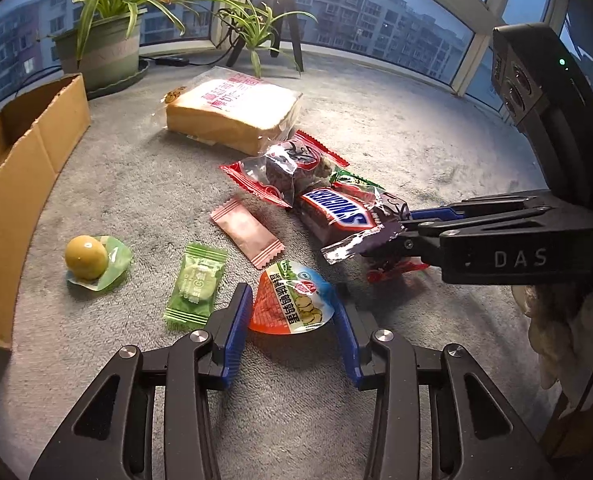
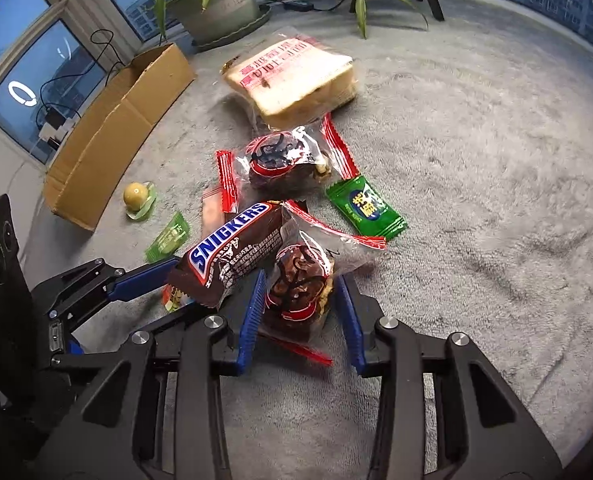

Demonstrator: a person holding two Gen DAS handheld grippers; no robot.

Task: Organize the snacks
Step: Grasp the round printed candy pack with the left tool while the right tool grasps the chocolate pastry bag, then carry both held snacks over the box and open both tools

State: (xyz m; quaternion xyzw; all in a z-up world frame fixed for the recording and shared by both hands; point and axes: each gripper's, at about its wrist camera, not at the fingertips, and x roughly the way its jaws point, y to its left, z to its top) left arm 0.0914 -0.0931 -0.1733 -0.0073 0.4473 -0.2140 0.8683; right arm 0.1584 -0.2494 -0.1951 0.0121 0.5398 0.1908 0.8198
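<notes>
On the grey carpet [image 1: 376, 96], snacks crowd together: bread loaf [image 1: 232, 114], Snickers bar [image 2: 224, 256] and cardboard box [image 1: 24, 168] at left. Left gripper [image 1: 292, 312] gapes wide around a quail-egg pack [image 1: 292, 300], unclamped. Right gripper [image 2: 300, 304] brackets a cake packet [image 2: 300, 280], the Snickers overlapping it; contact unclear

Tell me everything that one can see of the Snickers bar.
The Snickers bar is a long bar in a glossy brown wrapper, sealed, with blue letters on a white, red-edged label and small white print on its side. It lies slanted on the grey carpet, within the pile of snacks. One end meets a clear, red-edged cake packet. Its crimped other end lies at the left finger of the open right claw; I cannot tell whether they touch.
</notes>
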